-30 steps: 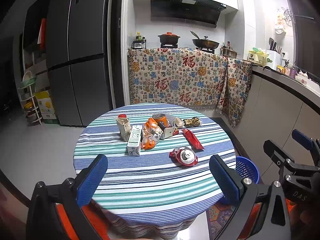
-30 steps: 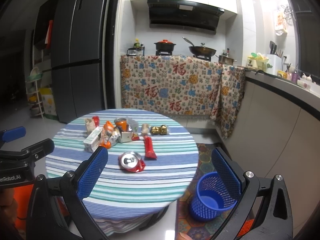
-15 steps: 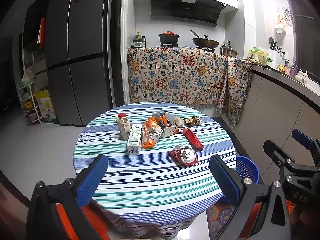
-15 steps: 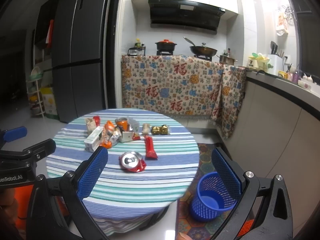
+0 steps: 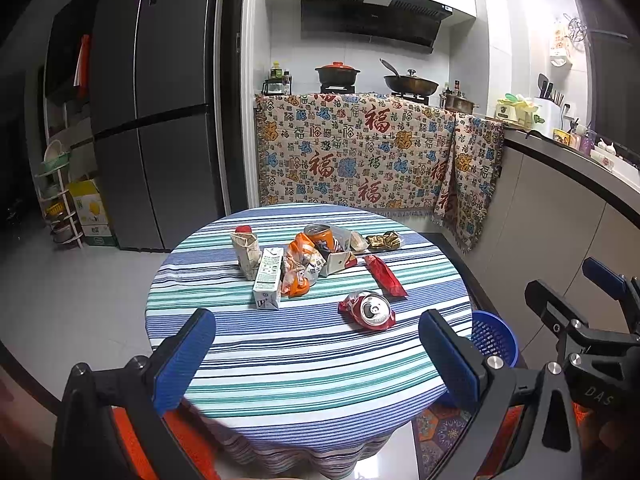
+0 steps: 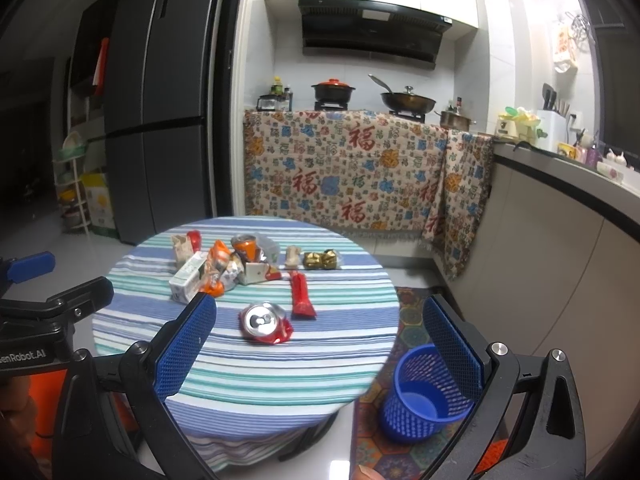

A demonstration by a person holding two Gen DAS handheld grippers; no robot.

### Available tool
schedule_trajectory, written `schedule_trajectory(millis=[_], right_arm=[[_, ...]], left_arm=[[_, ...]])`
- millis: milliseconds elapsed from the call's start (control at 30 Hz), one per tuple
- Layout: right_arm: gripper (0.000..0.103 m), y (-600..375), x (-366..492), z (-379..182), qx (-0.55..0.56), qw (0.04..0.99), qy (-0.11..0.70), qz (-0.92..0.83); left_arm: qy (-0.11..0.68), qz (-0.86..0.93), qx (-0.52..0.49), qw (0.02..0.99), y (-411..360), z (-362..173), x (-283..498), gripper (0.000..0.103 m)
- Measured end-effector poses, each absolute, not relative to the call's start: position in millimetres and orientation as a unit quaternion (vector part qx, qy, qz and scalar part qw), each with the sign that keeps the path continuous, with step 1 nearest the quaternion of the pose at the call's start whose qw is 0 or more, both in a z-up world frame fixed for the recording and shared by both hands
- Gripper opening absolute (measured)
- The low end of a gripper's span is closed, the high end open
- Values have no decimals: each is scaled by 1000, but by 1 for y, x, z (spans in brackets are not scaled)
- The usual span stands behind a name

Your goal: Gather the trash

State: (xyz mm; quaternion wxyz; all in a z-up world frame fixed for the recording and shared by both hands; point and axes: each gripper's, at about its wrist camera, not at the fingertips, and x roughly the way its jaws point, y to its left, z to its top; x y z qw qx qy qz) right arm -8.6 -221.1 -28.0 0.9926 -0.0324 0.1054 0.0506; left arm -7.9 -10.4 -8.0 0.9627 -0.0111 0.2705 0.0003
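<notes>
Both grippers, the left gripper point(image 5: 316, 354) marked "enRobot.AI" and the right gripper point(image 6: 320, 350) marked "DAS", are held spread and empty before the striped table point(image 5: 304, 364), the crushed red can point(image 5: 370, 311) at 12 o'clock, carton print unreadable, blue basket point(image 6: 426, 394) at 4 o'clock.

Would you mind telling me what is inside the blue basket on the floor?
The blue basket looks empty: its bare blue bottom shows, nothing lying there. The right gripper's finger covers part of its far rim.

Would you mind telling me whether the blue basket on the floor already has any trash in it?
No, in the right wrist view the blue basket shows a bare blue bottom, and the crushed red can lies on the table.
</notes>
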Motion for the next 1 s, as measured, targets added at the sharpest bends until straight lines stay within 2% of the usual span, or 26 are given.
schedule_trajectory(millis=[1000], right_arm=[[103,-218,-6,-27,-34,992,112,55]], left_arm=[[280,2,-16,960,-12,-7,-9,103]])
